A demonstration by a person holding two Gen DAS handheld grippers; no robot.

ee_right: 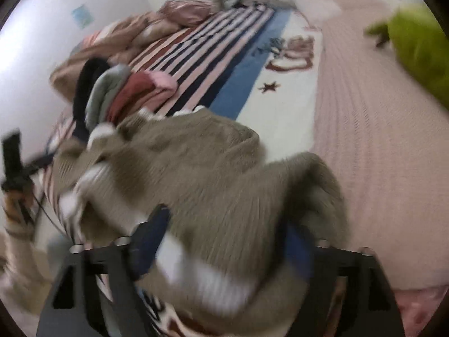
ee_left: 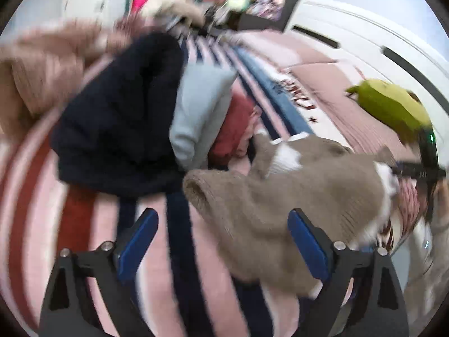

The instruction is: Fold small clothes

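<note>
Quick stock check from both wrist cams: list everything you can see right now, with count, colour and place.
sweater: one, taupe with white patches, crumpled on the bed, nearest both grippers
folded clothes: one row, navy, pale grey, red and pink, beyond the sweater
striped blanket: one, pink, navy, red, blue and white, under the clothes
pink cover: one, ribbed, beside the blanket
green item: one, lime, on the pink cover, blurred
tan bedding: one heap, behind the folded row
left gripper: open, blue pads, nothing pressed
right gripper: open, sweater lying between its fingers
</note>
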